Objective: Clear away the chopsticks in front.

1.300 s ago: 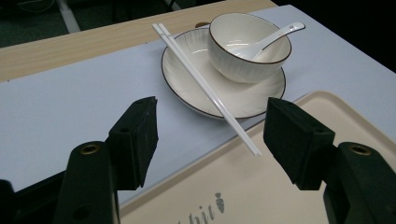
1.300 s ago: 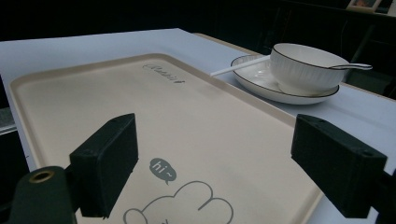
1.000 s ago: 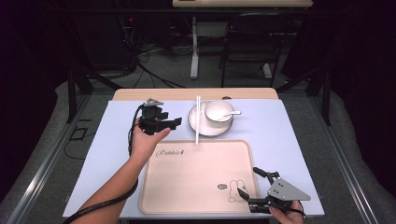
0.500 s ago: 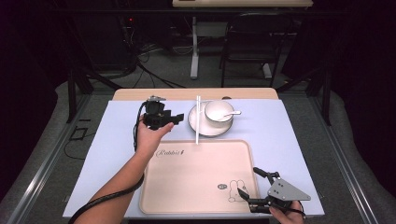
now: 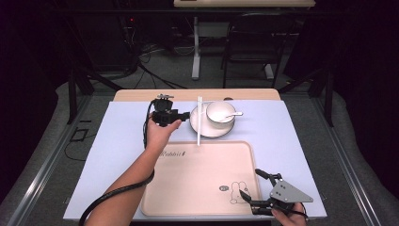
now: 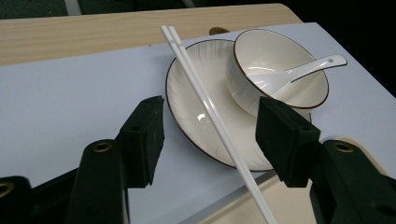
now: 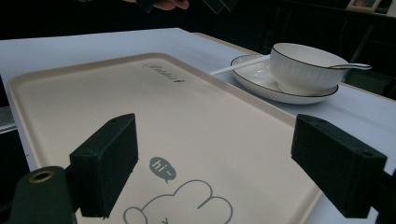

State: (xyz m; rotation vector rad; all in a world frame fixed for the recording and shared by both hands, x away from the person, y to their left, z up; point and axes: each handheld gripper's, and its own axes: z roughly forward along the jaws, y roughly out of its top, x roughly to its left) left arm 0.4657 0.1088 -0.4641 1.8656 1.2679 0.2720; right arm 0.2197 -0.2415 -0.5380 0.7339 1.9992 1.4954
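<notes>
Left claw (image 5: 181, 115): above the bench (image 5: 117, 141), just left of the plate (image 5: 200, 127); jaws apart, just been closing, nothing gripped. In the left gripper view the chopsticks (image 6: 210, 112) run between its jaws, not touched by the pads.

Chopsticks: white pair, lying across the plate's left rim, near end over the tray (image 5: 188, 188) edge.

Bowl (image 5: 220, 114): on the plate, spoon (image 5: 231, 115) inside.

Right claw (image 5: 254, 186): wide, empty, over the tray's near right corner.

"hi~" on the tray (image 7: 56, 93)
</notes>
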